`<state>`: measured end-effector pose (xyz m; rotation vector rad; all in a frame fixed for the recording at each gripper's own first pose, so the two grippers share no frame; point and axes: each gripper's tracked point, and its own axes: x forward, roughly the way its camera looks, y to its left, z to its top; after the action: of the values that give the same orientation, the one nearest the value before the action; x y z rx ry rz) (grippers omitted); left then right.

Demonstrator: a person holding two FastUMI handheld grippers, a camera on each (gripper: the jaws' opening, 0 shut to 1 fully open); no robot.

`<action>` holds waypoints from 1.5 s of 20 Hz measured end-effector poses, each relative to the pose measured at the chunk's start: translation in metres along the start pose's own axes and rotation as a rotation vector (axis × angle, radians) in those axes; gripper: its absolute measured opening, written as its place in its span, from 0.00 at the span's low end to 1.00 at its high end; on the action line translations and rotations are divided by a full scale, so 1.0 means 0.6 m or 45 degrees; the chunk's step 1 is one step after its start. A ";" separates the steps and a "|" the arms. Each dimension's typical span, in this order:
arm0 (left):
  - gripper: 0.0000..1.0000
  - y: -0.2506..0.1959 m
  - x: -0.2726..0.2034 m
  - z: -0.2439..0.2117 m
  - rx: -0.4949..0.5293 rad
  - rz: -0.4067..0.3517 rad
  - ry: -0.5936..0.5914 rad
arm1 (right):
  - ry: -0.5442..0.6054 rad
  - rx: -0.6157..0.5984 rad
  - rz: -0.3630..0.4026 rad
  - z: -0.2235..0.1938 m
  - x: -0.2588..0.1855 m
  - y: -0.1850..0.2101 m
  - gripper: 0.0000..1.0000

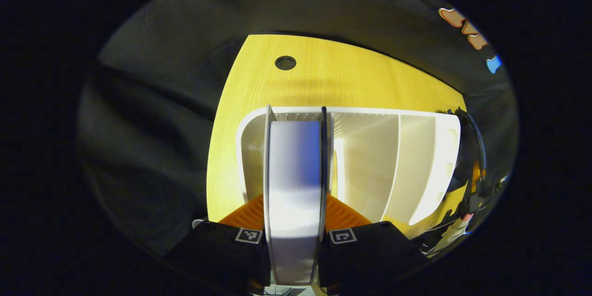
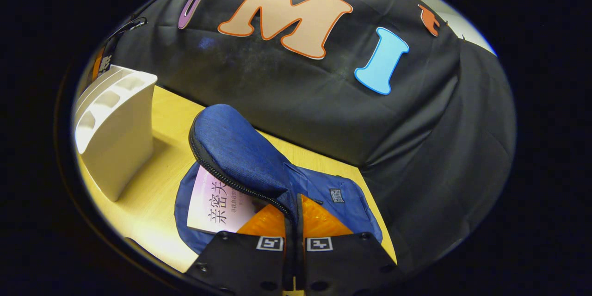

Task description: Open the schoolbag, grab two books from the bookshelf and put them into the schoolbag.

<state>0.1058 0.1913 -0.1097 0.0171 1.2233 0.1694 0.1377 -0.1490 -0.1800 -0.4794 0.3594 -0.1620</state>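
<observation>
Left tongs (image 1: 295, 236) clamp the second book (image 1: 295, 185), long axis toward 12 o'clock above the bookshelf (image 1: 416, 157) — right tongs (image 2: 293, 240) pinch the schoolbag (image 2: 231, 148) flap, holding it open.

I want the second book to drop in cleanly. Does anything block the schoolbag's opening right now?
Nothing visible does. The right gripper holds the schoolbag's flap up by its zipper edge, and the first book lies flat inside. The left gripper grips the second book at the bookshelf.

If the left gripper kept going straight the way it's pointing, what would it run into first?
Probably the white bookshelf. The left gripper is shut on a book aimed into the shelf's leftmost slot, so the book's far edge would likely meet the shelf's back wall first; depth is unclear.
</observation>
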 end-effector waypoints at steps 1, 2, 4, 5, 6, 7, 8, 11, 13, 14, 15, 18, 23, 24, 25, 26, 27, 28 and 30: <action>0.37 -0.001 0.001 -0.001 -0.005 0.004 -0.002 | -0.002 -0.004 0.002 -0.001 0.000 0.001 0.05; 0.37 -0.002 -0.001 -0.005 -0.014 0.005 0.005 | -0.004 -0.007 0.004 0.000 -0.001 0.001 0.05; 0.36 -0.007 -0.004 -0.014 -0.047 0.003 0.026 | -0.005 -0.008 0.008 -0.001 -0.001 0.000 0.05; 0.36 -0.007 -0.009 -0.018 -0.065 0.006 0.034 | -0.007 -0.008 0.011 -0.001 -0.001 0.000 0.05; 0.36 -0.005 -0.016 -0.022 -0.076 0.019 0.036 | -0.009 -0.008 0.013 -0.001 -0.001 0.000 0.05; 0.35 0.002 -0.029 -0.022 -0.073 0.043 0.027 | -0.010 -0.010 0.017 -0.001 -0.003 0.000 0.04; 0.35 0.006 -0.041 -0.023 -0.079 0.065 0.015 | -0.012 -0.011 0.020 -0.001 -0.002 0.000 0.05; 0.35 0.004 -0.082 -0.037 -0.137 0.087 0.017 | -0.014 -0.015 0.032 -0.001 -0.002 0.000 0.04; 0.35 -0.006 -0.110 -0.052 -0.181 0.076 0.023 | -0.020 -0.024 0.045 -0.002 -0.004 0.000 0.04; 0.35 -0.009 -0.126 -0.057 -0.198 0.072 0.022 | -0.022 -0.025 0.051 -0.003 -0.004 -0.001 0.05; 0.34 -0.014 -0.142 -0.061 -0.204 0.067 0.017 | -0.025 -0.025 0.056 -0.003 -0.005 -0.002 0.06; 0.35 -0.018 -0.188 -0.068 -0.213 0.080 -0.024 | -0.034 -0.022 0.069 -0.003 -0.006 -0.003 0.05; 0.36 -0.042 -0.260 -0.083 -0.242 0.055 -0.073 | -0.052 -0.032 0.093 -0.003 -0.009 -0.002 0.06; 0.34 -0.048 -0.270 -0.080 -0.232 0.051 -0.084 | -0.056 -0.037 0.099 -0.003 -0.008 -0.002 0.06; 0.35 -0.051 -0.282 -0.081 -0.227 0.060 -0.106 | -0.059 -0.040 0.105 -0.003 -0.009 -0.003 0.06; 0.35 -0.054 -0.293 -0.079 -0.212 0.066 -0.121 | -0.062 -0.039 0.109 -0.004 -0.010 -0.002 0.05; 0.35 -0.062 -0.303 -0.075 -0.224 0.065 -0.150 | -0.064 -0.036 0.112 -0.004 -0.011 -0.004 0.05; 0.36 -0.075 -0.314 -0.071 -0.222 0.046 -0.160 | -0.066 -0.031 0.114 -0.004 -0.012 -0.006 0.05; 0.34 -0.106 -0.332 -0.058 -0.230 -0.005 -0.203 | -0.068 -0.020 0.119 -0.004 -0.013 -0.007 0.05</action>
<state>0.0153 0.0983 0.0576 -0.1268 1.0459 0.2694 0.1294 -0.1521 -0.1776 -0.4808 0.3300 -0.0556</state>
